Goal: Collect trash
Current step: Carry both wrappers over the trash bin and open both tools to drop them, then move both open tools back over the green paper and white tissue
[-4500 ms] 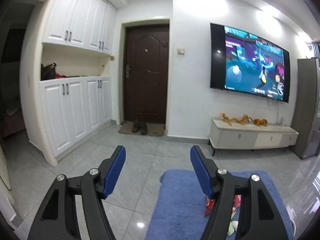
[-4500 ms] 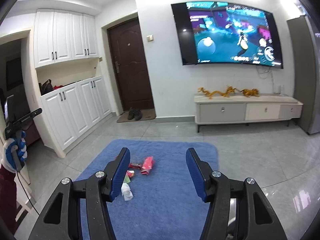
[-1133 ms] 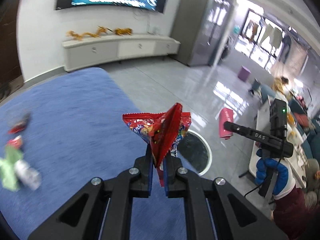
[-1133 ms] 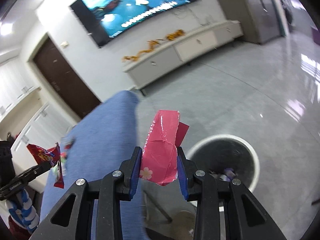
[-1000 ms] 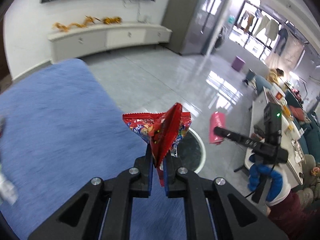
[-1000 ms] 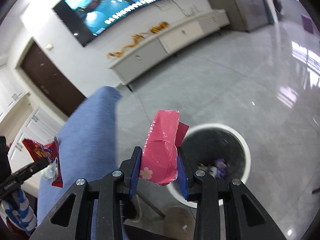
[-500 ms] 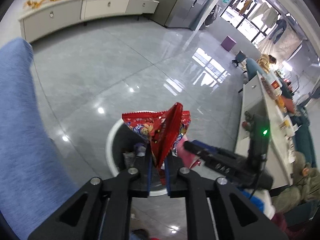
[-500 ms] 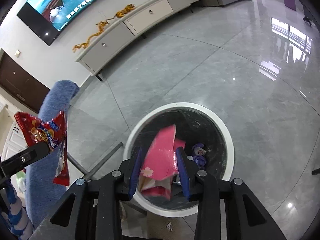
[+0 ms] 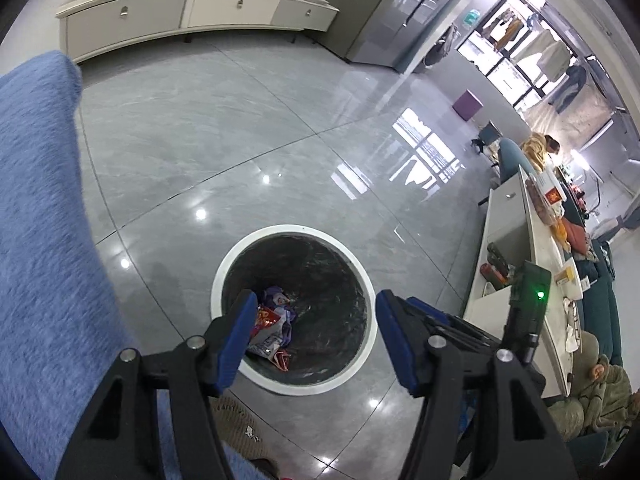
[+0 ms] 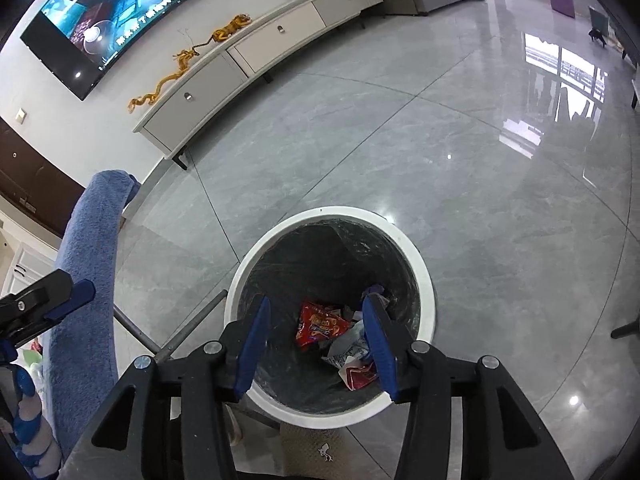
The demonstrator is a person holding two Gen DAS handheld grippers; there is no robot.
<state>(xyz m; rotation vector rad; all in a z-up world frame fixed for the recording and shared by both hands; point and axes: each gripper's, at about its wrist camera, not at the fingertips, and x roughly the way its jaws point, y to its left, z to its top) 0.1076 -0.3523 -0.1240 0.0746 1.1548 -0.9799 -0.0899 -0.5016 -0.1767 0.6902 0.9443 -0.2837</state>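
I read left gripper (image 9: pixel 316 332) spread wide, empty | trash bin (image 9: pixel 224 268) directly below both, red wrapper (image 10: pixel 320 326) lying inside | right gripper (image 10: pixel 316 340) wide, empty | rug (image 9: pixel 40 220) to my left, nearer left hand.

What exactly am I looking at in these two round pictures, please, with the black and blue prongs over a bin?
No robot arm here: a person carries a handheld two-finger gripper in each hand, and each has a fisheye camera looking forward along its fingers. One picture is from the left gripper, the other from the right gripper. Both are open and hold nothing, poised above a round white-rimmed trash bin with a dark liner on the grey tiled floor. Inside lies a red snack wrapper among other crumpled litter. A blue rug lies to the left. In the right camera's view the left gripper also appears at the left edge.
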